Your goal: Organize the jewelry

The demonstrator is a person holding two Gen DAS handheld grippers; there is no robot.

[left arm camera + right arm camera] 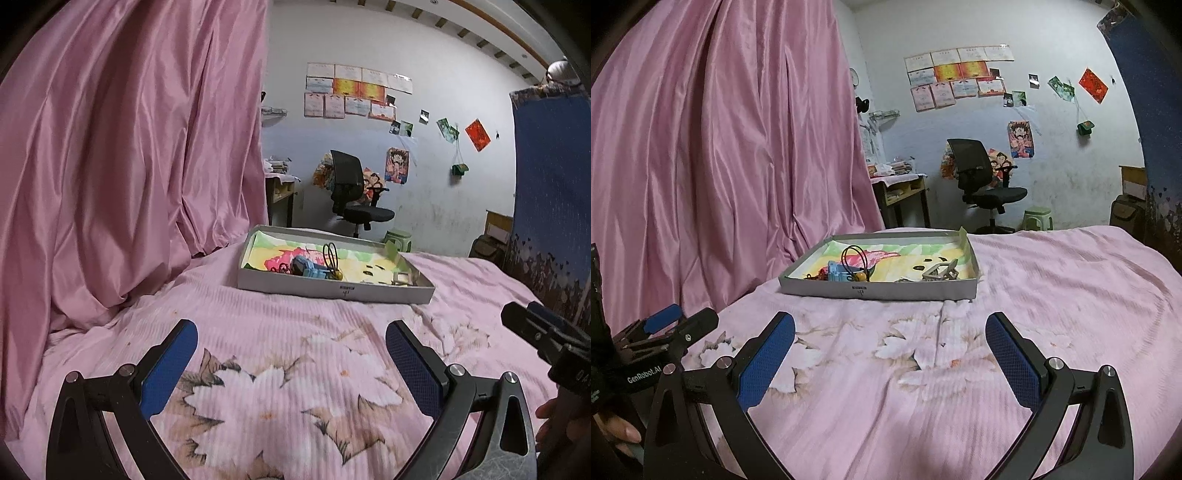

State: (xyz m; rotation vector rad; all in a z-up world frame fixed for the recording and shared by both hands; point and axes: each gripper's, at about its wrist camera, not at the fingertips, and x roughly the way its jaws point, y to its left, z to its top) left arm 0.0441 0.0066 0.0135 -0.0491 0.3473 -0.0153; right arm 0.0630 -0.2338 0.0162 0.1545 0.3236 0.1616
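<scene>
The shallow grey box (879, 288) sits on the pink bedspread (1052, 295), at 12 o'clock from both grippers and well apart from them. Inside, toward its near wall, lie a black hair tie (854, 258), a blue clip (836, 275) and a grey claw clip (940, 271); smaller pieces are too small to identify. The left gripper (291, 365) hovers over the bedspread with jaws wide and nothing between them. The right gripper (890, 360) is likewise spread wide and empty. Judgement: both are held back and level toward the box, apparently ready to approach; sorting has not visibly begun. The items cluster together, so singling one out likely needs care.
</scene>
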